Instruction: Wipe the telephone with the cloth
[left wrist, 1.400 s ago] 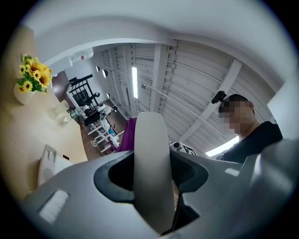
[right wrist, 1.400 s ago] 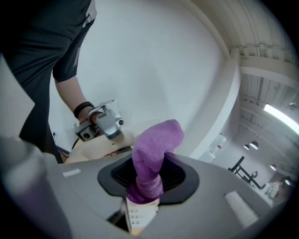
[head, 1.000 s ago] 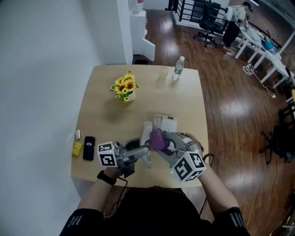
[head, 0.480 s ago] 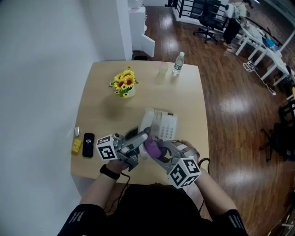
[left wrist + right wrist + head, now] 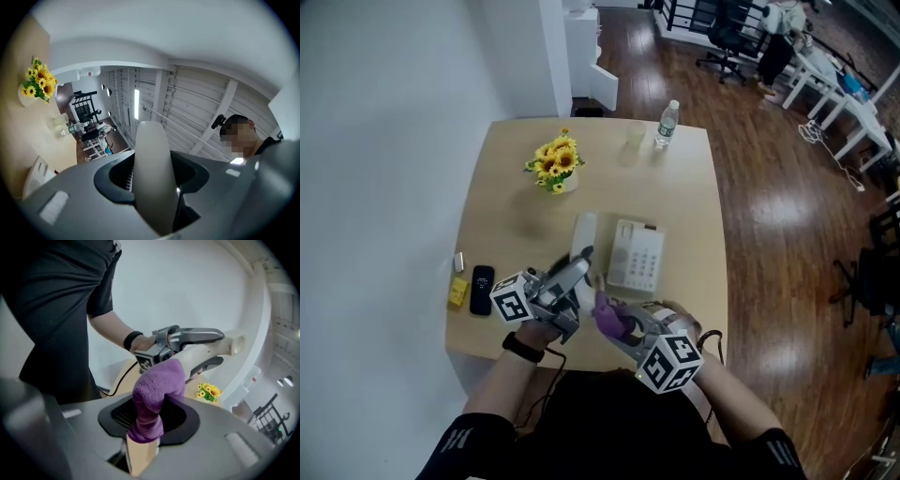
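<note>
Left gripper (image 5: 579, 268): clamped on long white plastic handset (image 5: 153, 178).
Right gripper (image 5: 604, 315): pinching fuzzy purple cloth (image 5: 152, 394).
White keypad telephone base (image 5: 636, 258): ahead of both grippers.

The head view looks steeply down over the whole desk (image 5: 675, 187) from above its near edge. The left gripper view tilts up at the ceiling (image 5: 197, 93); the right gripper view faces back at the left gripper (image 5: 219, 349) and the person's torso (image 5: 51, 310). All three share the sunflowers (image 5: 553, 167) (image 5: 40, 82) (image 5: 208, 392).

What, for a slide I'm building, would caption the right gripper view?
Right hand-held gripper shut on a purple cloth, facing the white handset clamped in the left hand-held gripper.
</note>
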{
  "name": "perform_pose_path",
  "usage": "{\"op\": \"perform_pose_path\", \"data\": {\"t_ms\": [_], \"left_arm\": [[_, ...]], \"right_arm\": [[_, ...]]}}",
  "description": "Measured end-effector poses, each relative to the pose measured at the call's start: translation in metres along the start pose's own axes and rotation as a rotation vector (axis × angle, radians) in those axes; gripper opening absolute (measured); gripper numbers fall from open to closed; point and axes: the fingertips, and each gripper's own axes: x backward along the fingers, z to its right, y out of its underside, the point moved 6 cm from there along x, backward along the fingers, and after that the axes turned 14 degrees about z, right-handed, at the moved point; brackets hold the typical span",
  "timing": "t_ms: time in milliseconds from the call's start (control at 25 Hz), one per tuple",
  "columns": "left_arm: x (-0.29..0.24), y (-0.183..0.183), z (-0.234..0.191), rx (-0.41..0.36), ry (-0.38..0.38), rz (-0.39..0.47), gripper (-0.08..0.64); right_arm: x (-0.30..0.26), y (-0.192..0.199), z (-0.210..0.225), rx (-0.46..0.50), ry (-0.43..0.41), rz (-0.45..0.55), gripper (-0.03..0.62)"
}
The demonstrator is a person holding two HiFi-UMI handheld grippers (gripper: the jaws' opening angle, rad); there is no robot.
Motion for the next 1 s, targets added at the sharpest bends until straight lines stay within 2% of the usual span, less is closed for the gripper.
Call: {"op": "perform_pose_path", "data": {"t_ms": [200,400,560,680,760,1000], "left_arm": [[0.001,0.001,0.002,0.014,0.015,0.002,0.209],[0.0,0.001,0.002,-0.018,0.0,-0.026,0.209],[0.009,0.002,-0.004,-0.048,-0.04,-0.069,0.209],[0.021,0.0,-0.008,-0.07,-0.082,-0.085,0.209],[0.029,-0.002,-0.01,-0.089,-0.114,-0.1,0.209],[0.057,0.005,-0.026,-0.157,-0.247,-0.212,0.209]], "right_arm": [[0.008,-0.007,0.037,-0.041,0.129,0.045,0.129],[-0.007,-0.015,0.031,0.034,0.081,0.003,0.129],[-0.017,-0.004,0.006,0.051,-0.025,-0.023,0.129],[-0.026,0.011,-0.004,-0.026,-0.076,-0.014,0.129],[-0.031,0.03,0.002,-0.122,-0.055,-0.005,0.129],[-0.038,0.124,0.083,-0.3,0.15,-0.115,0.129]]}}
